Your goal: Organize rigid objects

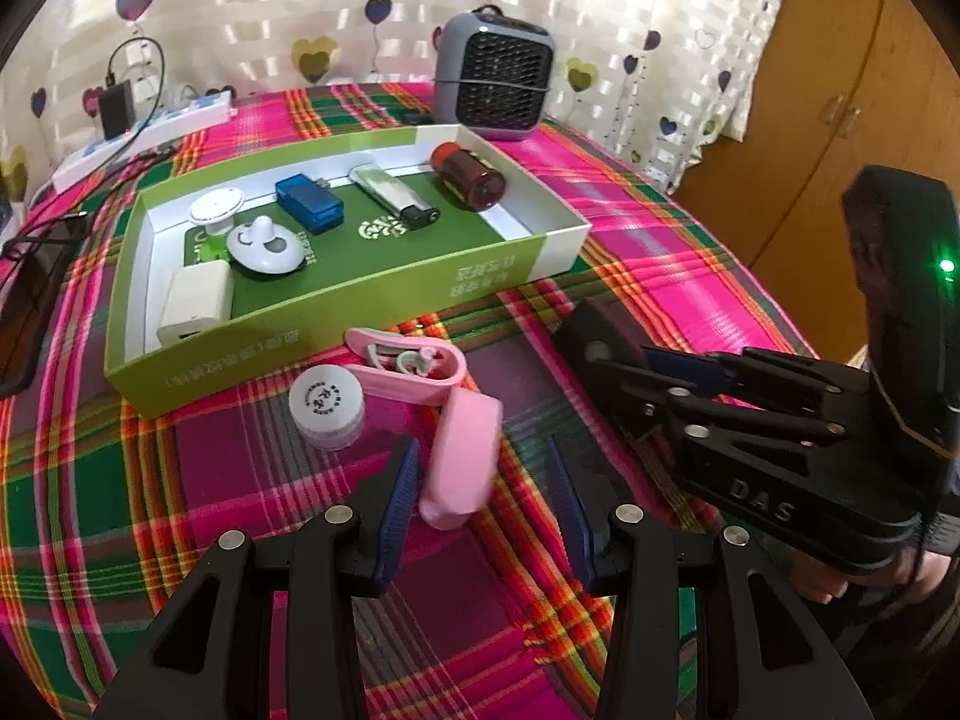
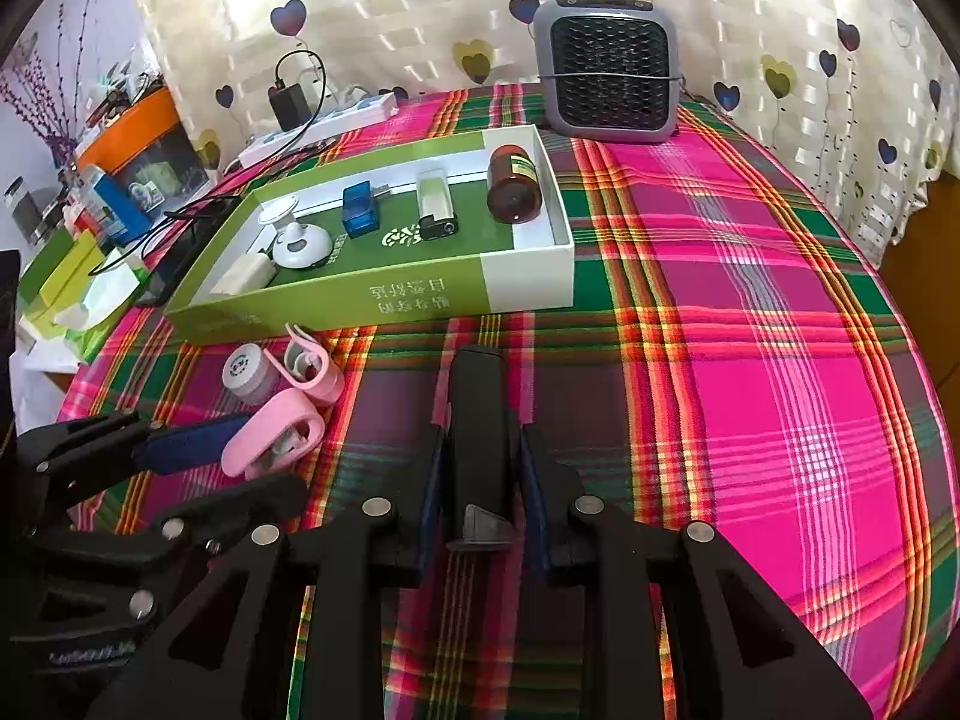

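Observation:
A green and white box tray (image 1: 336, 324) (image 2: 420, 294) on the plaid cloth holds a brown bottle (image 1: 468, 174) (image 2: 513, 183), a lighter (image 1: 393, 198) (image 2: 435, 207), a blue USB block (image 1: 309, 201) (image 2: 361, 209), white round pieces (image 1: 264, 246) and a cream adapter (image 1: 195, 306). In front of it lie two pink clips (image 1: 462, 456) (image 2: 273, 432) and a white cap (image 1: 327, 408) (image 2: 246, 372). My left gripper (image 1: 480, 480) is open, with the nearer pink clip between its fingers. My right gripper (image 2: 477, 480) is shut on a black rectangular block (image 2: 477, 438) (image 1: 591, 342).
A grey fan heater (image 1: 492, 78) (image 2: 606, 66) stands behind the tray. A power strip with a charger (image 1: 144, 126) (image 2: 312, 120) lies at the back left. Boxes and bottles (image 2: 90, 228) crowd a shelf beyond the left edge. A wooden cabinet (image 1: 840, 90) stands at the right.

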Motion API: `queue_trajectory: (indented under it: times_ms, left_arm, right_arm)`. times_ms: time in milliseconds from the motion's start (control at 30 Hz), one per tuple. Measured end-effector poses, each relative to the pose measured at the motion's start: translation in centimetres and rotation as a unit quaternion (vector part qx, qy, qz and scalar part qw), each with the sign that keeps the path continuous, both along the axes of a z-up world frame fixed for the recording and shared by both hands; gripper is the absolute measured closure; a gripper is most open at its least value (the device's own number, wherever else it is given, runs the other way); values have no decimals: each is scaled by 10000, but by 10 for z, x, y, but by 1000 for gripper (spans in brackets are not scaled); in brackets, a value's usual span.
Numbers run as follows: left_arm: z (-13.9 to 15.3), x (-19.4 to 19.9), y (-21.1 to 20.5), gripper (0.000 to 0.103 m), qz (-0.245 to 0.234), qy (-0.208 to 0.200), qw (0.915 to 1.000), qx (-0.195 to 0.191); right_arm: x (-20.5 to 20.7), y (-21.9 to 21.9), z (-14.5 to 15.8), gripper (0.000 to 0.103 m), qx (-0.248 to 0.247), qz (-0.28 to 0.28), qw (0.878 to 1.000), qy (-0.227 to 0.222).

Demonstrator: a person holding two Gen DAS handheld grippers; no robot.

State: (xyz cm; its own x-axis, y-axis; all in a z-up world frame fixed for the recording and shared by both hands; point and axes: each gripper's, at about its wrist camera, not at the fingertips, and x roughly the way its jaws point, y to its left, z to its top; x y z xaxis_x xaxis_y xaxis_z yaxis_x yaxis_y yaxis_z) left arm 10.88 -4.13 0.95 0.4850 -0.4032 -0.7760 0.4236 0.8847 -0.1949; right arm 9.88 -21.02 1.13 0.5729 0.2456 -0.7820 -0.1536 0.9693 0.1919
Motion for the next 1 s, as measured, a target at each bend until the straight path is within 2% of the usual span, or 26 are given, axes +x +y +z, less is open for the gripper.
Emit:
queue_trajectory:
  times_ms: [300,600,767,1000]
  left_arm:
    - [-4,7,-6,61,57,-87,9996,264]
    - [-4,10,-6,62,93,-115,9996,246]
    - [-5,11,-3,72,185,-122,9994,264]
    - [-6,11,-1,79,237,-129,9993,263]
  right_arm:
    - [1,-1,0,78,36,47,10000,-9]
    - [2,1,-1,78,23,82,10000,-29]
    - [1,2,-1,78,-4,101,9999,-41]
    - [1,2,-1,78,-20,102,9999,-44]
